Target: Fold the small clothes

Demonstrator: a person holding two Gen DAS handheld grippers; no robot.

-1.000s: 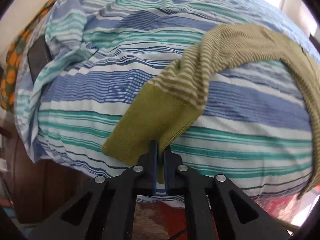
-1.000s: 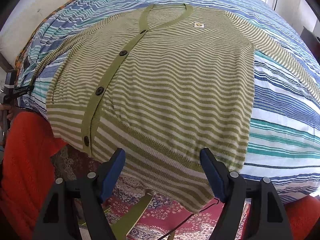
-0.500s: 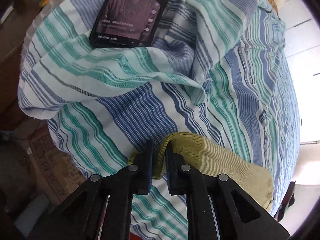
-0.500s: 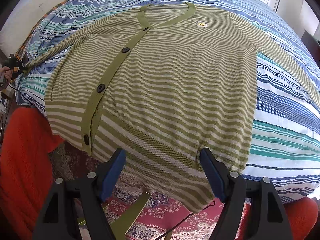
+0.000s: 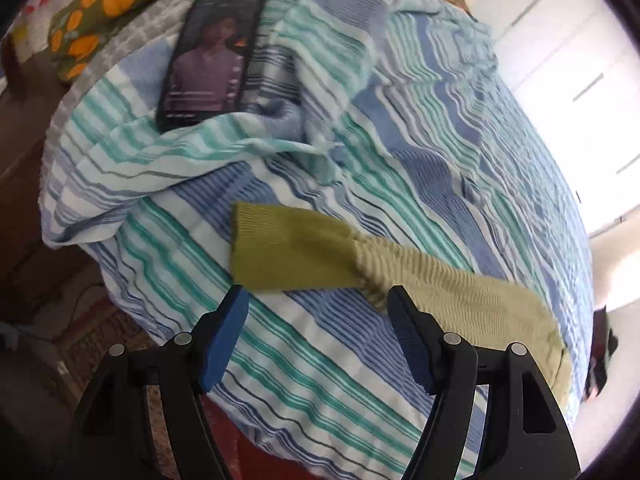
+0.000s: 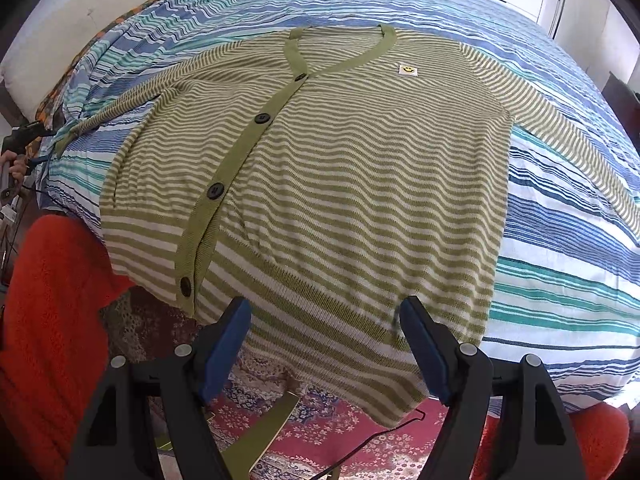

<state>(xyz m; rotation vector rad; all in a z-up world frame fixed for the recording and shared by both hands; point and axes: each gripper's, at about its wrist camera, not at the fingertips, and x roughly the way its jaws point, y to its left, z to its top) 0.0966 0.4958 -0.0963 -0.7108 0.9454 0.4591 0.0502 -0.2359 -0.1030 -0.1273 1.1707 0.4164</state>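
Left wrist view: the left gripper (image 5: 316, 312) has just let go of the cuff (image 5: 288, 254). Half a second ago the jaws pinched it; now they are opening and nothing is between them. The cuff lies flat on the bedsheet (image 5: 400, 184), just beyond the fingertips, well below the phone (image 5: 210, 60). I judge the sleeve is now laid out straight, so folding can begin.

Right wrist view: the right gripper (image 6: 324, 320) is as before, jaws wide apart, holding nothing, above the hem of the cardigan (image 6: 340, 168). The cardigan lies spread, front up and buttoned, on the bedsheet, its hem hanging over the bed edge.
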